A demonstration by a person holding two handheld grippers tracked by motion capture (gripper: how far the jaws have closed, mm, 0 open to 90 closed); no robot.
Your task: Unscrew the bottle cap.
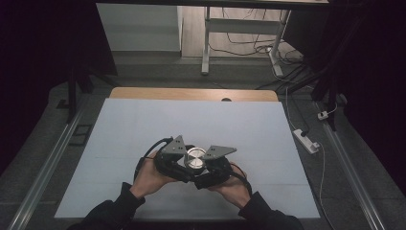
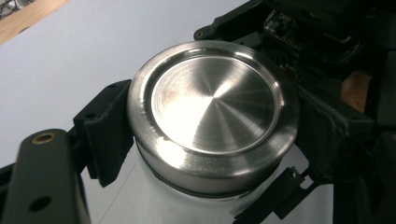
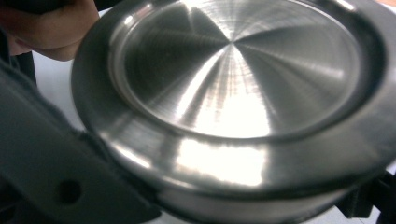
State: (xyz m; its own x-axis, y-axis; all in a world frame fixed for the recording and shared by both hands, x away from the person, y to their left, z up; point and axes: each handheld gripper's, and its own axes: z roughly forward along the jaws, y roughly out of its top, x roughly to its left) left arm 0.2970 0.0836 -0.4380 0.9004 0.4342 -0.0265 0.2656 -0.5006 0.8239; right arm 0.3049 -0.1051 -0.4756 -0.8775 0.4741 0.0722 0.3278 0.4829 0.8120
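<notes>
Grippers meet near the table's (image 1: 143,124) front edge: left gripper (image 1: 179,160) pinches the steel lid (image 2: 212,112), right gripper (image 1: 210,170) clamps the white bottle (image 2: 154,200); next, probably, unscrewing.

- White tabletop (image 1: 143,129) bare over the far half and out to both side edges; room to pass there on every side.
- Obstacle at near centre: steel lid (image 1: 195,158) on a white container, standing between the two hands.
- Left hand-held gripper (image 1: 184,165) and right hand-held gripper (image 1: 207,168) crowd the lid from either side; no gap between them for a pass.
- Left gripper view: black pads (image 2: 109,128) press the lid's rim on both sides.
- Forearms block the near edge of the tabletop.
- Beyond the far edge: a strip of wood (image 1: 191,94), then floor with cables and a desk frame (image 1: 207,43), well apart from the work.
</notes>
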